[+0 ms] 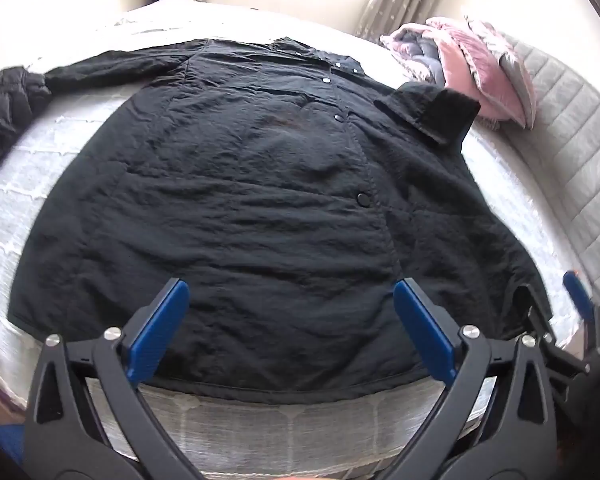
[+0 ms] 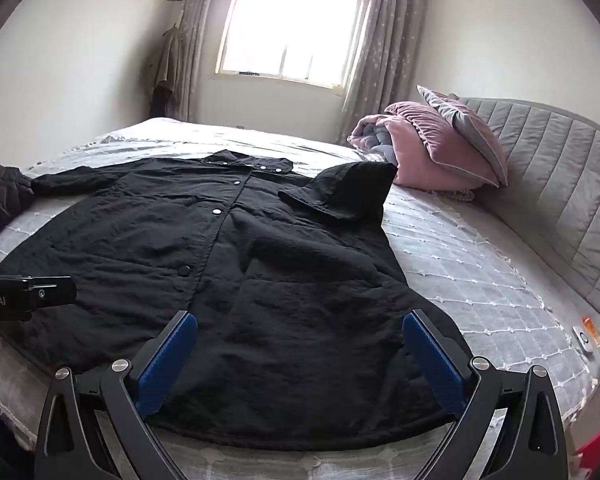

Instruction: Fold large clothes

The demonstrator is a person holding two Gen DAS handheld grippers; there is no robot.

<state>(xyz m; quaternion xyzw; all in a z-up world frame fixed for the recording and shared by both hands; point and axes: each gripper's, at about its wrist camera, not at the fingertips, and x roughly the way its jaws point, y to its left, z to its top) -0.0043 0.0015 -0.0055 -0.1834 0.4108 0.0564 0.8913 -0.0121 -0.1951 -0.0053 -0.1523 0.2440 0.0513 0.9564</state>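
Left wrist view: left hand-held gripper (image 1: 292, 332) sat nearest the lens, blue pads spread wide, nothing between them. It hovered over the near hem of the black coat (image 1: 236, 200). Coat lay flat on the bed (image 1: 16, 208), front up, collar at the far end, hem at the near edge of the mattress. Snap buttons (image 1: 363, 199) ran up the placket, right of centre. One sleeve stretched out to the far left, its cuff next to a second dark padded garment (image 1: 4, 108) at the frame's left edge. The other sleeve (image 1: 432, 114) was folded in across the chest, cuff end lying on the body. Pink and grey bedding (image 1: 472, 60) was piled at the far right against the grey padded headboard (image 1: 572, 152). Right hand-held gripper (image 1: 580, 300) showed at the right edge — only one blue pad visible, blurred.

Right wrist view: right hand-held gripper (image 2: 300, 364) was nearest, jaws fully apart, gripping nothing, poised above the coat's (image 2: 204, 264) hem on the right side of the placket. Same layout — coat spread over the grey quilted bed (image 2: 480, 272), folded sleeve (image 2: 348, 192) resting on the chest, pink pillow pile (image 2: 432, 144) beyond it by the headboard (image 2: 560, 184). Black body of the left tool (image 2: 24, 298) poked in from the left edge; its pads were out of frame here. A small white item (image 2: 585, 338) lay on the bed's right edge. Window (image 2: 292, 28) with grey curtains (image 2: 376, 52) filled the back wall.
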